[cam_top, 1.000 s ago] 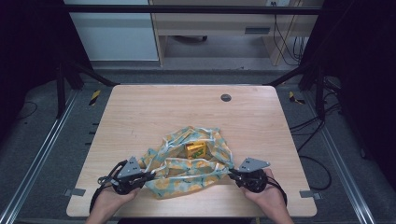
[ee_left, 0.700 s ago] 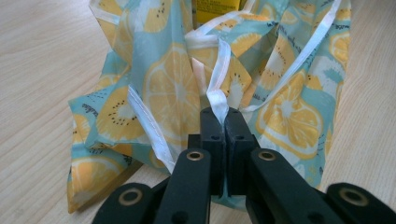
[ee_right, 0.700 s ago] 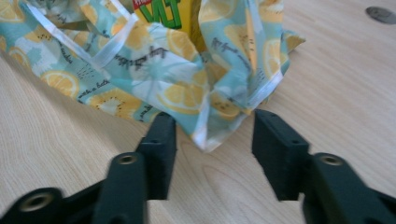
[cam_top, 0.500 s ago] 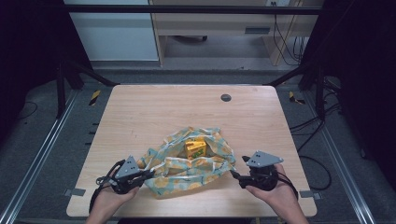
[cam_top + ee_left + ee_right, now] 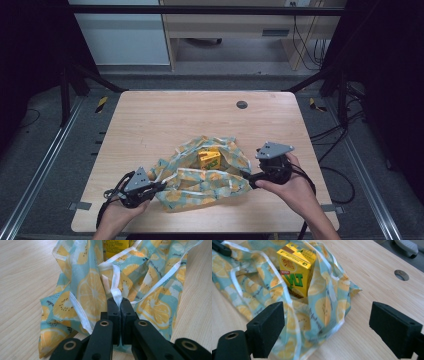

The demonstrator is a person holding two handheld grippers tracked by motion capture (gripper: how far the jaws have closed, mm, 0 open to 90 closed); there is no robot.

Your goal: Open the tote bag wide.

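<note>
Lemon-print turquoise fabric bag (image 5: 205, 180) lies mid-table, yellow drink carton (image 5: 209, 158) inside. Left tool (image 5: 117, 305) is clamped on its white hem; right tool (image 5: 332, 322) gapes empty. A one-sided pull could topple the carton.

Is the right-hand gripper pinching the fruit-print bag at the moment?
No: in the right gripper view, the right gripper has its jaws spread wide, with the bag lying loose between them, unpinched.

We see the carton's (image 5: 296, 268) base sunk behind the bag's (image 5: 322, 307) folds, its small print too blurred to read. In the left gripper view the carton (image 5: 117, 246) is cut off by the top edge.
</note>
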